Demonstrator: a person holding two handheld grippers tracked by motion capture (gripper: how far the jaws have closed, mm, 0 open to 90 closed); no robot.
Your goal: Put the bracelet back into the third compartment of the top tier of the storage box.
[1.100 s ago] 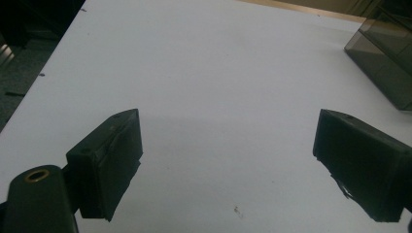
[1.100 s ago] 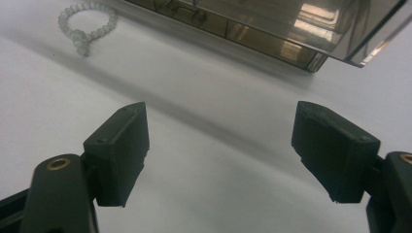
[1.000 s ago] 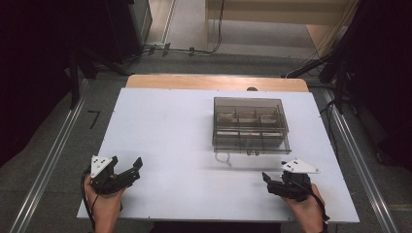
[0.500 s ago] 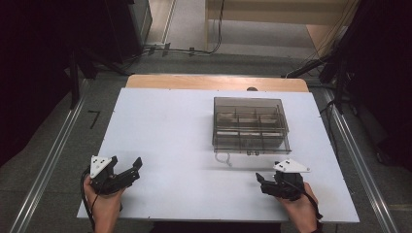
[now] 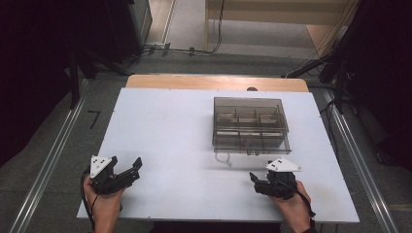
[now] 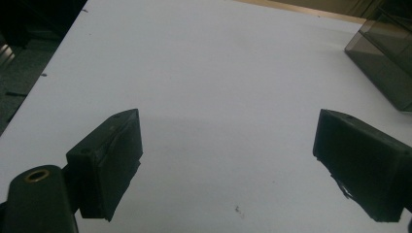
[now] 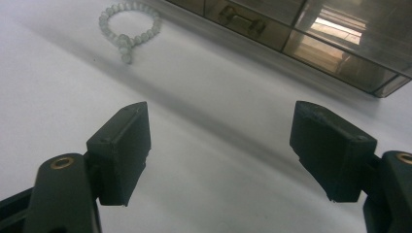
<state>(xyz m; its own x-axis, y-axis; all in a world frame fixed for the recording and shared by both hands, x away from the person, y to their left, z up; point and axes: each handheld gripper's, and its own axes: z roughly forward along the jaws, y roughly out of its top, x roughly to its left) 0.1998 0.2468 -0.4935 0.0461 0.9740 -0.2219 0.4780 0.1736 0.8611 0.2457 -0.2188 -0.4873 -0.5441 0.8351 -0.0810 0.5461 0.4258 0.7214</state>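
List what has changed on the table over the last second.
The right gripper moved left and slightly forward, towards the bead bracelet; its fingers are open, holding nothing. The left gripper, the smoky compartment box and the bracelet stayed as they were.

Two black handheld tools: left tool (image 5: 131, 171) and right tool (image 5: 256, 180), each topped by a grey three-cornered plate, trailing black cable, blocky jaws, brass-ringed screw holes.

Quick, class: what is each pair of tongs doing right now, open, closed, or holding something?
Left tongs: open, holding nothing, over the bare table.
Right tongs: open, holding nothing, pointed toward the bead bracelet.
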